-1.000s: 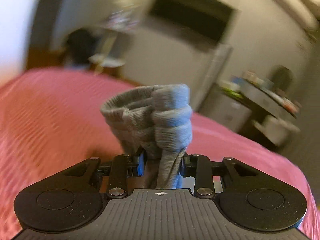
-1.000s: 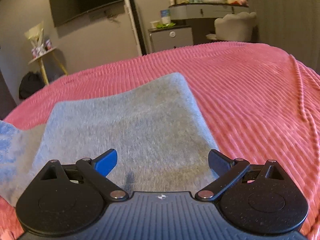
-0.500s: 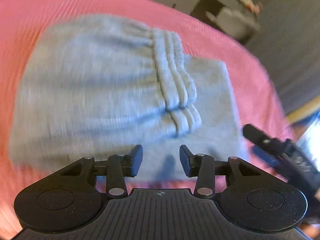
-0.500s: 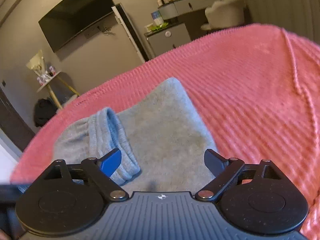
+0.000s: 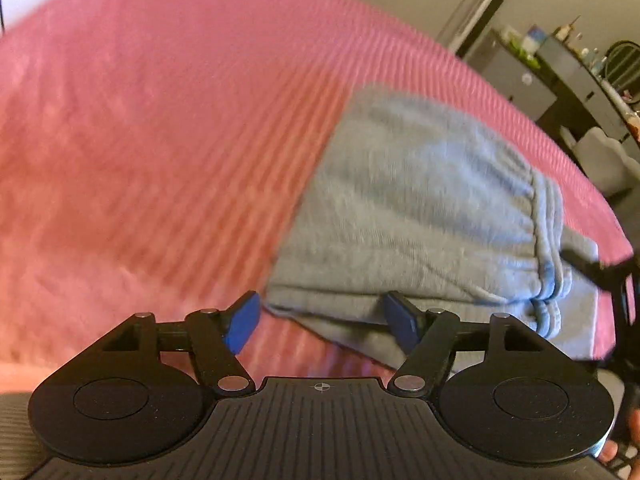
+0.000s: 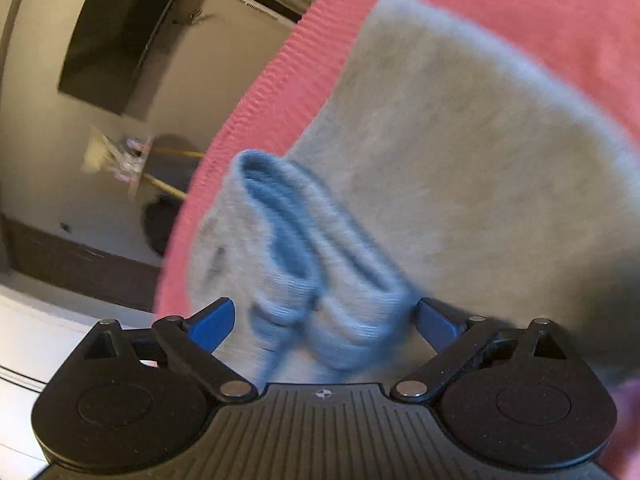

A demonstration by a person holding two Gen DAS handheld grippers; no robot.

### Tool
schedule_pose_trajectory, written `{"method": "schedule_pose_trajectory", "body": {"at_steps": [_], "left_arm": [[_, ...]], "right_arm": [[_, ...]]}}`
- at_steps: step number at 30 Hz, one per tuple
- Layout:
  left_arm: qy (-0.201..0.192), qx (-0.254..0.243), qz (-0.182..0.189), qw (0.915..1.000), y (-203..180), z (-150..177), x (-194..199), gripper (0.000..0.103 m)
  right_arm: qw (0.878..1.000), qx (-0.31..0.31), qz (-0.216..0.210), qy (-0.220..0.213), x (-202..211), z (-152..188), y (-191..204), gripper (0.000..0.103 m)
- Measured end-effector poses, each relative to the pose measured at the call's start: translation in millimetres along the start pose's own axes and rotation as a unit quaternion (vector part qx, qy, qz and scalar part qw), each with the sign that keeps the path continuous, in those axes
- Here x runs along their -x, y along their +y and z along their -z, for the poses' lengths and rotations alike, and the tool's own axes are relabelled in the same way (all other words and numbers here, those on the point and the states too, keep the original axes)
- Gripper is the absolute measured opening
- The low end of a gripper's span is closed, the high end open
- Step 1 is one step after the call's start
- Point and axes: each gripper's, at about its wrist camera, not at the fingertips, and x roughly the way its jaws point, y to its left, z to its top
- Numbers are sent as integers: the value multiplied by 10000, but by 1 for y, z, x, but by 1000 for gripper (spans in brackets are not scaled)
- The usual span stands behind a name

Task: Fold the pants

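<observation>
Grey pants (image 5: pixel 420 216) lie folded on the pink ribbed bedspread (image 5: pixel 160 140), the elastic waistband (image 5: pixel 548 240) on top at the right. My left gripper (image 5: pixel 320 318) is open and empty at the near left corner of the fold. In the right wrist view the pants (image 6: pixel 460 140) fill the frame and the bunched waistband (image 6: pixel 320 280) lies between the spread fingers of my right gripper (image 6: pixel 324 320), which is open. The right gripper's dark tip (image 5: pixel 596 270) shows at the right edge of the left wrist view.
The bed edge (image 6: pixel 224 152) drops off to the floor on the left in the right wrist view. A wall TV (image 6: pixel 116 36) and a small side table (image 6: pixel 132 156) stand beyond. A dark dresser with bottles (image 5: pixel 560 72) stands past the bed.
My left gripper let go of the waistband, laid it on the folded pants and pulled back to the left, opening wider. My right gripper moved in over the waistband.
</observation>
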Motion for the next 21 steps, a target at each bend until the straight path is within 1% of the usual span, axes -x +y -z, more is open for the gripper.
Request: {"method": "schedule_pose_trajectory", "body": {"at_steps": [1,2,3,4,7,8,10,12,14,15,17,19,21], "left_arm": [[-8,-58,-38,10000,-3,2,-1,74],[-60,-169,-104,9998,-6,4,-4,74],[-109,-273,-181,9994,-9,6,-5,74],[-124,-320,-218,9992,-7,14,-3,74],[-162,-381,-231,9989,-6,17,-2,75],[-157,-383,-232,9989,-7,17,-4,75],[-122,-379,-234,9989,-4,17,-4,75],[-121,-380,-244,9989,-6,15,-4,75],[-154,-345,-215,9991,-5,15,0,75],[-182,-311,-186,9992,-2,15,0,75],[-270,-267,-70,9993,-1,16,5,74],[-363,-439,108,9983,-4,22,13,75],[-368,-856,180,9955,-15,28,15,75]], "right_arm": [[9998,-123,-137,59,-7,-1,2,96],[9997,-167,-134,92,-13,0,5,92],[9999,-129,-28,42,-17,1,10,72],[10000,-16,77,-23,-19,3,15,56],[9990,382,153,-196,-20,10,26,55],[9984,478,204,-220,-20,11,27,57],[9984,459,306,-141,-25,10,31,69],[9980,492,382,-115,-29,9,37,70],[9949,755,619,-241,-32,11,51,61],[9921,981,707,-335,-32,14,61,53],[9832,1518,841,-563,-23,18,83,50],[9792,1746,748,-717,-10,19,100,48],[9798,1724,509,-881,2,15,116,46]]}}
